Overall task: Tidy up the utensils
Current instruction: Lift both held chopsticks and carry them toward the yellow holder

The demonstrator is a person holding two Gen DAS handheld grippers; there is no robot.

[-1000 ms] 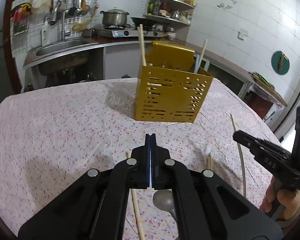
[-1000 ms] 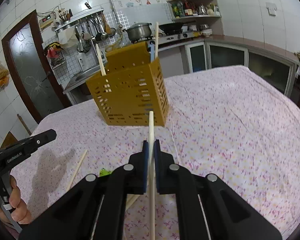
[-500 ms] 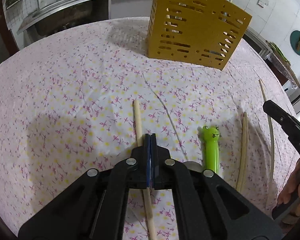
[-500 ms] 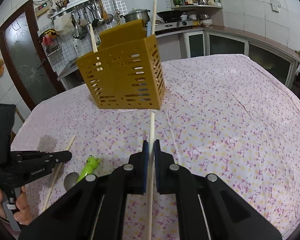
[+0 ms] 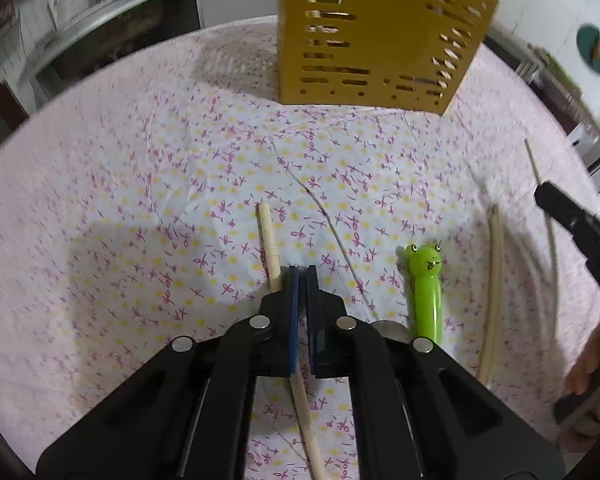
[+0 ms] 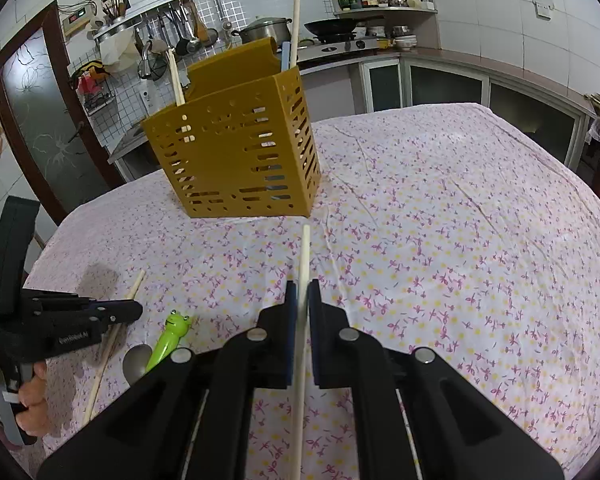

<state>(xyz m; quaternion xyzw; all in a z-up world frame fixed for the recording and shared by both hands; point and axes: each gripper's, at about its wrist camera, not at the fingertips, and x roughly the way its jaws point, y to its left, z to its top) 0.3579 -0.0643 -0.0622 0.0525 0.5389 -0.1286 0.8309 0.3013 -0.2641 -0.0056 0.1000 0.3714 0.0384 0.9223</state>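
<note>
A yellow slotted utensil holder [image 6: 240,160] stands on the floral tablecloth, with chopsticks sticking out of it; it also shows in the left wrist view [image 5: 376,40]. My right gripper [image 6: 302,286] is shut on a wooden chopstick [image 6: 304,256] that points toward the holder. My left gripper [image 5: 302,270] is shut and hangs low over a loose chopstick [image 5: 269,248] lying on the cloth. A green frog-handled spoon [image 5: 426,288] lies just to its right, and further chopsticks [image 5: 494,280] lie beyond that.
The right gripper's black body [image 5: 580,236] reaches in at the right edge of the left wrist view. Behind the table are a sink counter, a stove with pots [image 6: 266,28] and shelves. The table edge curves away at left and right.
My left gripper has tipped down and dropped close to the cloth over the loose chopstick. My right gripper has moved slightly with its chopstick still held.
</note>
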